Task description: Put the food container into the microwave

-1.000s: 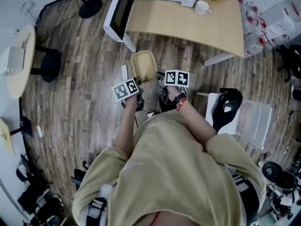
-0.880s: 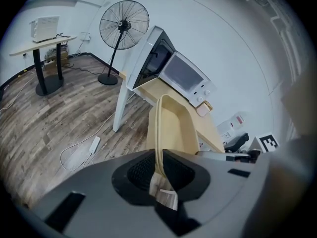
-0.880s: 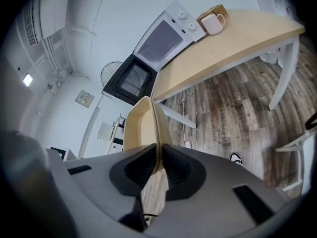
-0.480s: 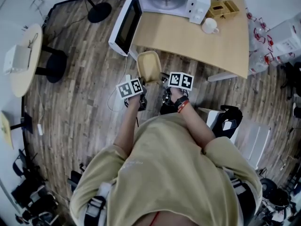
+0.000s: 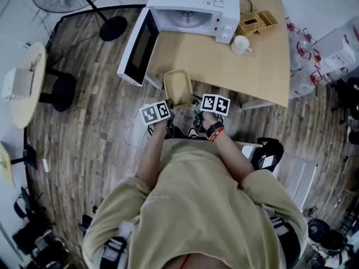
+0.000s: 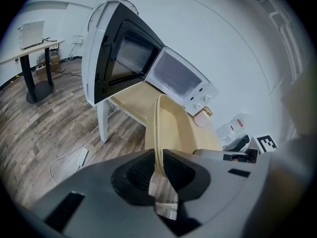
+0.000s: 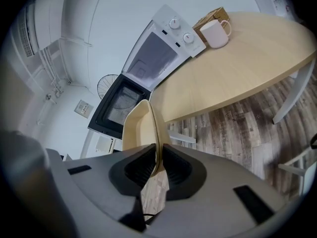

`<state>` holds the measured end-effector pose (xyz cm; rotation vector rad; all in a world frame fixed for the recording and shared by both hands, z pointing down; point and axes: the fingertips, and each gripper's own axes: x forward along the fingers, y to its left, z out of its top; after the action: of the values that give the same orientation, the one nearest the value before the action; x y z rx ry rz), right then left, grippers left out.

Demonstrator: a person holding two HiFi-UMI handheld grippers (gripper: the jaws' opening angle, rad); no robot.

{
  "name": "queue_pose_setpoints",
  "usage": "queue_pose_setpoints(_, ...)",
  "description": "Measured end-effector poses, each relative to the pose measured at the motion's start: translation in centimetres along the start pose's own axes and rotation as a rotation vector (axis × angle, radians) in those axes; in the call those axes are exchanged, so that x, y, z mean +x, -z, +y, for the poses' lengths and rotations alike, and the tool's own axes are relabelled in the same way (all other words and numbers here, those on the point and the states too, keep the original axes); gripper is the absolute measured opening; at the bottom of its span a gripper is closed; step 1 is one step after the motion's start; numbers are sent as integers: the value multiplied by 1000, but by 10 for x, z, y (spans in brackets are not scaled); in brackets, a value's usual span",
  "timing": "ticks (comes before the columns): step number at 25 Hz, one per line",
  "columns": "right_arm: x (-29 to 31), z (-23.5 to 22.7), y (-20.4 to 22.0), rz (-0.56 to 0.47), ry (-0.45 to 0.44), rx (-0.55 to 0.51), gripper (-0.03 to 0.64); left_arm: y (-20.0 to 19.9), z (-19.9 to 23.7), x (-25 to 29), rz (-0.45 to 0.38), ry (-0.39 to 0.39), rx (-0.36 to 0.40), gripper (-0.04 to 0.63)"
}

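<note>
Closer to the table (image 5: 255, 66) than a second ago, the food container (image 5: 178, 86) is held out front, both forearms stretched forward side by side. Its thin rim is clamped on either side by the left gripper (image 6: 157, 170) and right gripper (image 7: 157, 166), jaws closed tight on it. Its long axis is pointed away from the person, far end at the table edge, toward the open microwave (image 5: 188, 13).

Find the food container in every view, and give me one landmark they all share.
Head view: food container at centre, overlapping the table's near edge.
Left gripper view: container at centre, rising from the fingers.
Right gripper view: container left of centre, above the fingers.
Shared landmark: the open microwave, beyond the container in every view.
</note>
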<state>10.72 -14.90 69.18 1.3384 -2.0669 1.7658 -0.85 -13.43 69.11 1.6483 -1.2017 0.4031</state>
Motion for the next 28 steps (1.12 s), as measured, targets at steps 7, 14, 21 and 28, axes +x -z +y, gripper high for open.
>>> queue_pose_setpoints(7, 11, -6, -26, -17, 2, 21, 63, -28, -9, 18, -7, 9, -1, 66)
queue_pose_setpoints(14, 36, -9, -77, -50, 15, 42, 63, -80, -15, 57, 11, 52, 13, 66)
queue_pose_setpoints(21, 59, -10, -132, -83, 60, 53, 63, -138, -28, 96, 31, 86, 51, 66)
queue_pose_setpoints(28, 77, -11, -167, -96, 94, 58, 63, -170, -31, 120, 53, 92, 74, 66)
